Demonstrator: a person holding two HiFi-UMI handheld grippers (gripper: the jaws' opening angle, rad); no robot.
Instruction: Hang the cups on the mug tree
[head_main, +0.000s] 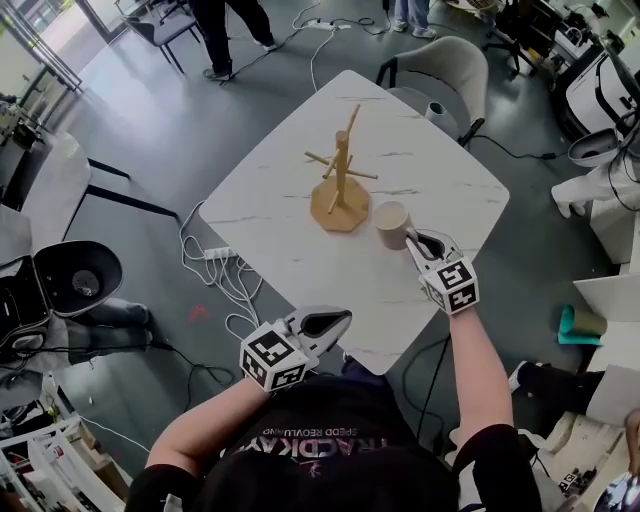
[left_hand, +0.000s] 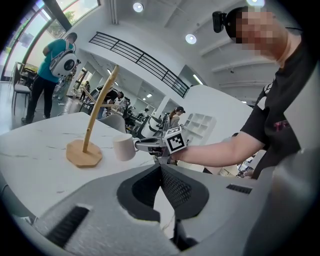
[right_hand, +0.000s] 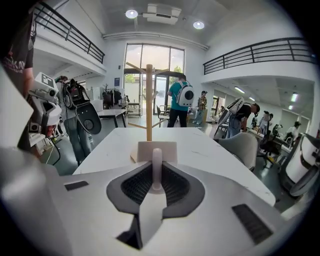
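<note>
A beige cup stands on the white marble table, just right of the wooden mug tree. My right gripper is shut on the cup's handle; in the right gripper view the cup sits straight ahead with the mug tree behind it. My left gripper hangs at the table's near edge, shut and with nothing in it. Its own view shows the cup, the mug tree and the right gripper from the side. No cup hangs on the tree's pegs.
A grey chair stands at the table's far side. A power strip and cables lie on the floor to the left. People stand further off. White machines sit at the right.
</note>
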